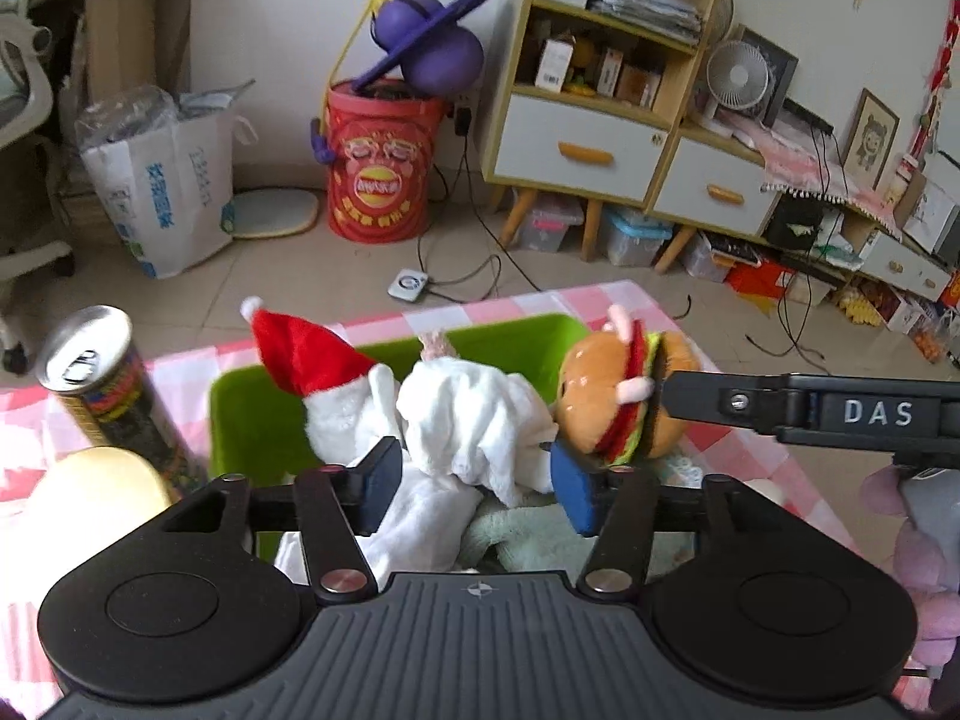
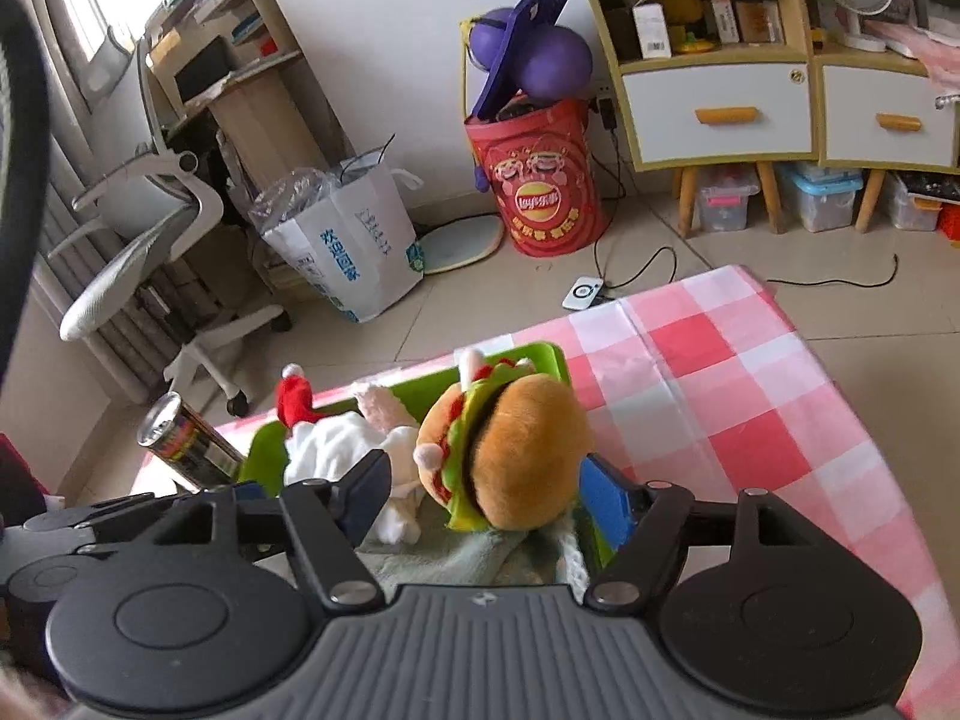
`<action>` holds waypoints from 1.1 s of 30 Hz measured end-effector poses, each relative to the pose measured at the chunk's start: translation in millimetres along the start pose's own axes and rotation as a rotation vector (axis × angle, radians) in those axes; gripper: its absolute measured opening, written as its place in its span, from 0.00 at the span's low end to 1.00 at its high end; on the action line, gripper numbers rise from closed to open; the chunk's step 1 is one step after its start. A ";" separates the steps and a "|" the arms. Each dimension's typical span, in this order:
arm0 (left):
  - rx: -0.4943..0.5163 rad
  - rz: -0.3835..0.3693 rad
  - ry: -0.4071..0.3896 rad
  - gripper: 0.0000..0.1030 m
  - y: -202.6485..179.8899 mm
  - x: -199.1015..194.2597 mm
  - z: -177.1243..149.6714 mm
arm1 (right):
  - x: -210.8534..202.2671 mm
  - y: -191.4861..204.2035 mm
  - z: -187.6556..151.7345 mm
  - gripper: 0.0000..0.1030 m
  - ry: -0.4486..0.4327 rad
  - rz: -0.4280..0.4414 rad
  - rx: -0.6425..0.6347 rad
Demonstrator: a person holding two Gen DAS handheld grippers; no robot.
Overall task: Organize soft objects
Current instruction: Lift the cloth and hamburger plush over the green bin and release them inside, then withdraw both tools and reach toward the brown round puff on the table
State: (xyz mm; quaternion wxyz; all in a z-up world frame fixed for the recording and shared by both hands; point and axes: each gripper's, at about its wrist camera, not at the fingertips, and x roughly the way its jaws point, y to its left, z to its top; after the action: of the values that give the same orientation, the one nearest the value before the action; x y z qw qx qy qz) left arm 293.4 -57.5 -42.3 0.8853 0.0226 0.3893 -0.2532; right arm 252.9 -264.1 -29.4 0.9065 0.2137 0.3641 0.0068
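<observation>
A green bin [image 1: 516,330] [image 2: 528,357] stands on the pink checked tablecloth [image 2: 720,396] and holds soft toys. A white plush in a red Santa hat [image 1: 300,354] lies at its left, with white cloth [image 1: 474,420] in the middle. My left gripper [image 1: 477,489] is open just over the white cloth, pads apart on either side of it. A burger plush [image 2: 516,456] [image 1: 606,396] rests at the bin's right on a pale green towel [image 2: 438,558]. My right gripper [image 2: 486,501] straddles the burger, open, with a gap at its left pad. Its finger [image 1: 690,393] reaches in from the right.
A metal-topped can [image 1: 102,384] [image 2: 180,444] stands left of the bin, next to a cream rounded object [image 1: 90,492]. A purple plush [image 1: 924,570] sits at the right edge. The table's far edge drops to a floor with cables and a red barrel [image 1: 378,162].
</observation>
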 end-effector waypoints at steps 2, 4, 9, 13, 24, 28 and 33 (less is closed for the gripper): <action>-0.010 0.008 -0.010 0.59 -0.7 -13.7 -0.8 | -13.5 0.1 0.8 0.42 -0.006 -0.004 0.005; -0.016 0.021 -0.025 0.66 -0.9 -26.9 -2.3 | -28.5 -1.0 0.0 0.44 -0.018 -0.008 0.013; -0.025 0.060 -0.053 0.74 -0.1 -55.8 -9.3 | -62.0 -4.6 -6.0 0.53 -0.046 -0.033 0.028; -0.047 0.091 -0.074 0.80 1.6 -77.0 -17.1 | -85.1 -10.6 -12.2 0.56 -0.062 -0.057 0.043; -0.097 0.142 -0.121 0.94 11.1 -122.0 -56.3 | -124.3 -21.9 -51.6 0.61 -0.070 -0.074 0.084; -0.111 0.150 -0.125 0.95 14.7 -131.6 -76.5 | -130.0 -20.5 -70.4 0.61 -0.066 -0.072 0.085; -0.135 0.162 -0.117 0.95 23.8 -135.6 -101.6 | -132.4 -18.5 -96.1 0.61 -0.055 -0.052 0.092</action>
State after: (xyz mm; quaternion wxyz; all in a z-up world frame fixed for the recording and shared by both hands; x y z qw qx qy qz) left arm 158.6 45.7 -21.7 0.9236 -0.0208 0.3501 -0.1549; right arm 89.3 -266.4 -11.4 0.9051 0.2458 0.3446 -0.0395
